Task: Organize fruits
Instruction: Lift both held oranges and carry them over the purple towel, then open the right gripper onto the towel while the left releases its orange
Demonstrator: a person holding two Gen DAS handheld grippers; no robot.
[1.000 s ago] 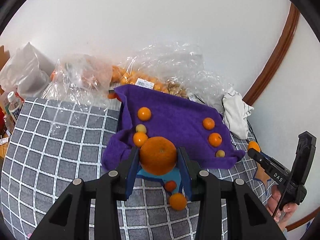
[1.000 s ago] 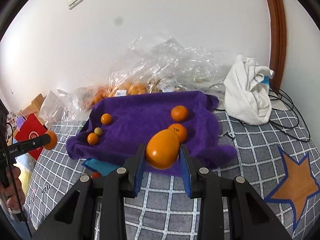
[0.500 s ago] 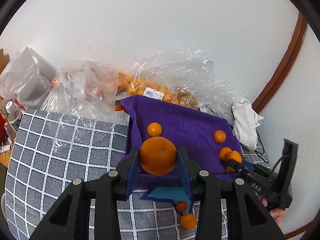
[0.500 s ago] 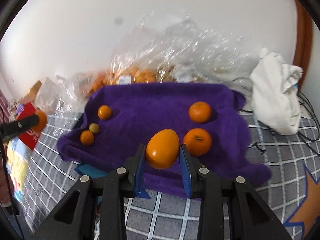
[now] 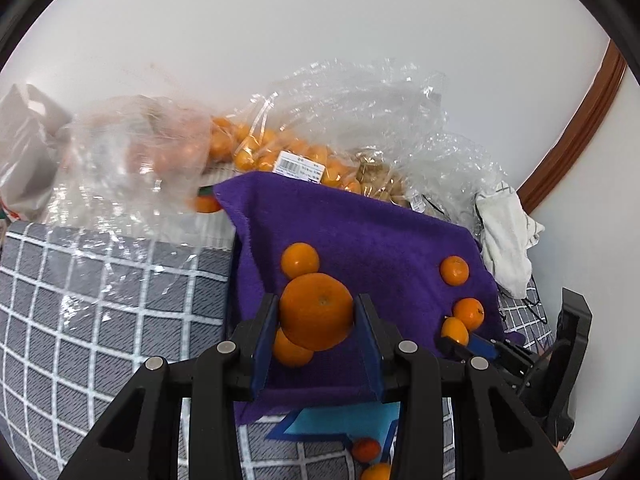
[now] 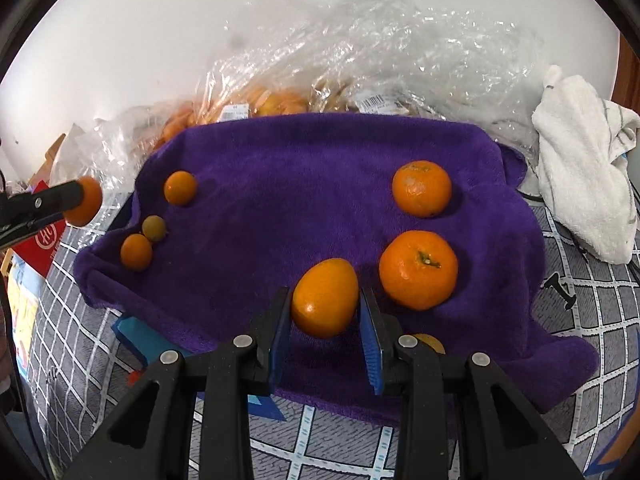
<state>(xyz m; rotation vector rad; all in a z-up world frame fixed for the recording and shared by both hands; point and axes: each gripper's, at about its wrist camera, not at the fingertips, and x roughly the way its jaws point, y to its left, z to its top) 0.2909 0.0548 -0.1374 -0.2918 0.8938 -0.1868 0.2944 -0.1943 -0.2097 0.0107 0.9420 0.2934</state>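
Left wrist view: held mandarin [image 5: 317, 311] half-hides a kumquat [image 5: 291, 349] behind.

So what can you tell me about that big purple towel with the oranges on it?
The purple towel looks soft and fluffy, like plush fleece. It lies spread over the grey checked cover, rumpled at its edges, with its front corner drooping forward. Behind it sit crinkly clear plastic bags holding more fruit. Two round tangerines rest on its right side, and three smaller fruits on its left. A blue shape peeks out from under its front edge.
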